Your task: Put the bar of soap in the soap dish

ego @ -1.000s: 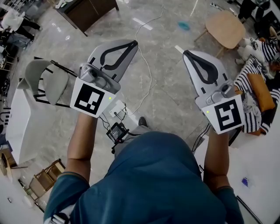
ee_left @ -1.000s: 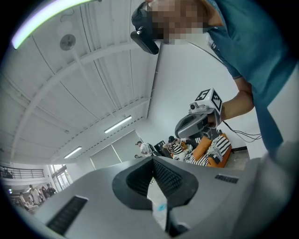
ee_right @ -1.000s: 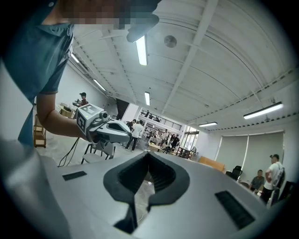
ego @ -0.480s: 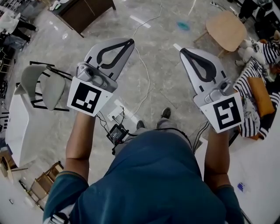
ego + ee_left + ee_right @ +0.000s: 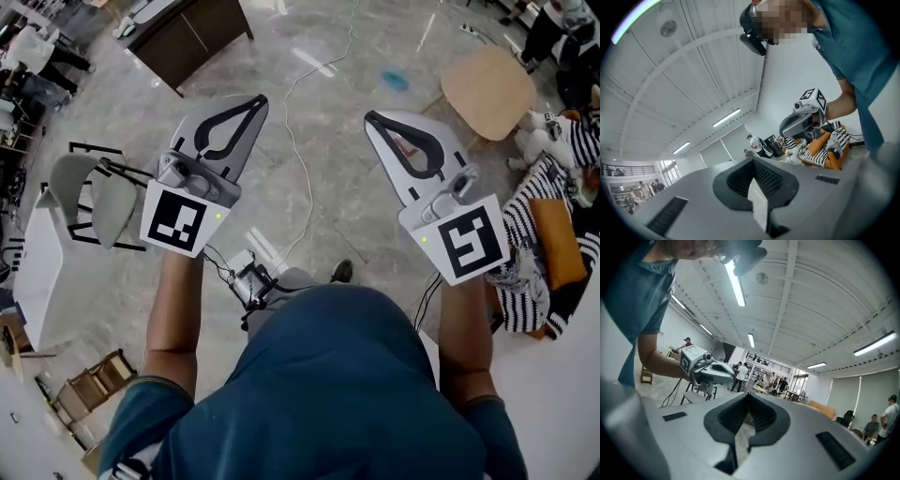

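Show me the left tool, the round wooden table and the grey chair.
left tool [image 5: 259,97], head view, its closed tips
round wooden table [image 5: 487,80], head view, tabletop middle
grey chair [image 5: 114,202], head view, grey shell

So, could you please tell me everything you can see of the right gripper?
The right gripper is a pale grey shell with two black-lined jaws, closed tip to tip around a teardrop gap with nothing in it. A cube with a black-and-white square marker sits at its rear, a green light beside it. The person's right arm holds it level above the marbled floor.
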`<state>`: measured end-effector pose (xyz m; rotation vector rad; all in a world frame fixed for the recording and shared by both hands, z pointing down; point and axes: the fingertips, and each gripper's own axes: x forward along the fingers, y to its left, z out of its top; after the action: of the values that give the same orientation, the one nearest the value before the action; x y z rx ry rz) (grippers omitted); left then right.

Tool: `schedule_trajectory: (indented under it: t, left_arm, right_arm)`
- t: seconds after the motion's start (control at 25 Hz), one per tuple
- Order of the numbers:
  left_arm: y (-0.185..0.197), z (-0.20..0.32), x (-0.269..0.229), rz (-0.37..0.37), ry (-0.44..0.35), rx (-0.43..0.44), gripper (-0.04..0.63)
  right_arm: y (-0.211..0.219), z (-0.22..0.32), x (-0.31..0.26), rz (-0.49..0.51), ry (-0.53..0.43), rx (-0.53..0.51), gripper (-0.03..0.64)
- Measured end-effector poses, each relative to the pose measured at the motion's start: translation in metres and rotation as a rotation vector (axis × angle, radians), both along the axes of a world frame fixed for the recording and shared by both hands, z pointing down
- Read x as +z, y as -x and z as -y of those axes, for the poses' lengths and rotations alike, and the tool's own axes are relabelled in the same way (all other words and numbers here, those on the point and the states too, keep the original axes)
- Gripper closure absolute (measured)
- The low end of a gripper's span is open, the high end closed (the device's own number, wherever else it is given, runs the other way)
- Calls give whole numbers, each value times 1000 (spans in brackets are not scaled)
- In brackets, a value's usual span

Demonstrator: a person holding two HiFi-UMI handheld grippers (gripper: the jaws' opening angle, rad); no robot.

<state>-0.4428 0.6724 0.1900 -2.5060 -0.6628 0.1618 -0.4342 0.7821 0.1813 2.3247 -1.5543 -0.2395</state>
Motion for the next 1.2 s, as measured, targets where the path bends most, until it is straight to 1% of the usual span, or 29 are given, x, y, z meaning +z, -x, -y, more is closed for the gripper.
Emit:
schedule_trajectory:
  t: [0.08,0.24,0.32,0.48,0.72,0.84,1.0,1.08,1.2]
  left_arm:
    - [-12,-6,-1,1,11,-13,594]
    - [-37,-8,0,17,-28,-22,594]
    - [-50,-1,2,19,-27,-31,594]
    - [-74,22,9,28,-20,-42,594]
    - [-124,62,10,9,-2,-27,594]
    - [-162,90,17,9,11,-21,594]
    - [-214,115,33,13,1,-6,594]
    - [-225,117,35,20,-5,-2,594]
    - [-227,118,28,22,-4,-4,594]
  right_arm:
    - [-15,-5,0,1,-5,-13,601]
    - [-43,-7,0,20,-14,-22,601]
    - [-56,-1,3,21,-12,-29,601]
    - [-80,23,8,26,-7,-37,601]
    - [-127,67,8,24,14,-31,601]
    - [-164,97,14,22,23,-31,601]
    - [-217,129,29,17,34,-35,601]
    - [-227,135,29,21,31,-38,601]
    - [-230,139,23,25,38,-49,601]
